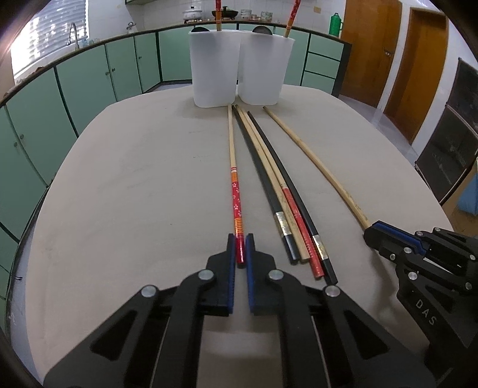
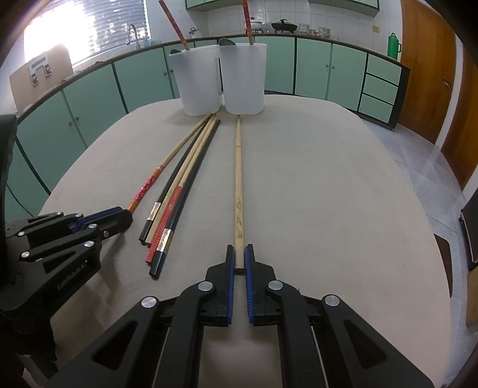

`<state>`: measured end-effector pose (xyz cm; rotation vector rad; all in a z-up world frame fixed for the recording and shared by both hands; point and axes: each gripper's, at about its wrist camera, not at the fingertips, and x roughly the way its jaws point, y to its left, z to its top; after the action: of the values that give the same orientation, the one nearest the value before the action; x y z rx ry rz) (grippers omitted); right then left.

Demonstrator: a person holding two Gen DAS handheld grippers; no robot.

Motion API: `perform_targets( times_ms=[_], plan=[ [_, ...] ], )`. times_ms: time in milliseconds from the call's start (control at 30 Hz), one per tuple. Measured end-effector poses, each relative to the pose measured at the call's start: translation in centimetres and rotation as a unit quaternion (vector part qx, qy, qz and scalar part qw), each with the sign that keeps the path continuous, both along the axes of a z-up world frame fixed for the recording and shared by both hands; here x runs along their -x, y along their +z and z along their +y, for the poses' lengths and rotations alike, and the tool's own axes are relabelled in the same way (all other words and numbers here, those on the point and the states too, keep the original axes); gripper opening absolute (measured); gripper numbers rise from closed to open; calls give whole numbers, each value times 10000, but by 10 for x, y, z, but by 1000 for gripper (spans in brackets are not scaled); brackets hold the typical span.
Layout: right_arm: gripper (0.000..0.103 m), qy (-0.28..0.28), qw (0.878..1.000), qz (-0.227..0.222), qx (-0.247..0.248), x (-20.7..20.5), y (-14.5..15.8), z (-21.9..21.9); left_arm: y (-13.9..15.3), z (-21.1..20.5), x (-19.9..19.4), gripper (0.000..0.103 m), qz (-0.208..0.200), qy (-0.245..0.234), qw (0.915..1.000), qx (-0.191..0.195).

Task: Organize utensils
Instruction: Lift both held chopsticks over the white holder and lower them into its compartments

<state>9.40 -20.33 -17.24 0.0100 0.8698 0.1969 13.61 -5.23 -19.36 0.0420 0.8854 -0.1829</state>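
My left gripper (image 1: pixel 240 242) is shut on the thick end of a red flowered chopstick (image 1: pixel 235 197) that lies on the table and points at two white cups (image 1: pixel 214 68). My right gripper (image 2: pixel 239 252) is shut on the end of a plain wooden chopstick (image 2: pixel 238 179), which also lies flat. Between the two lies a bundle of several chopsticks (image 1: pixel 280 191), black, wooden and red. Each cup holds a red-topped chopstick (image 1: pixel 218 15) standing upright. The right gripper (image 1: pixel 376 234) shows at the right of the left wrist view, the left gripper (image 2: pixel 125 216) at the left of the right wrist view.
The round beige table (image 1: pixel 134 194) stands in a kitchen with green cabinets (image 1: pixel 89 74) behind it. Wooden doors (image 1: pixel 370 44) are at the right. A cardboard box (image 2: pixel 38 77) sits on the counter at the left, near the sink tap.
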Motion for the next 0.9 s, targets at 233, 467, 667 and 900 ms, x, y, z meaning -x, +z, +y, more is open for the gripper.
perform_targets(
  times_ms=[233,467,667,900],
  plan=[
    [7,-7,9999,-137,-31,5,11,-4,15,9,6,5,-131,11,9999,-75],
    [7,41,9989,-463,-26,7,41,-7,49,15,15,5,-470,-59,9988,-85],
    [7,44,9969,-786,-90,5,71,-11,88,20,22,5,-926,-89,9957,-18],
    [7,101,9928,-1177,-200,-2,112,-16,130,27,20,5,-1383,-161,9902,105]
  ],
)
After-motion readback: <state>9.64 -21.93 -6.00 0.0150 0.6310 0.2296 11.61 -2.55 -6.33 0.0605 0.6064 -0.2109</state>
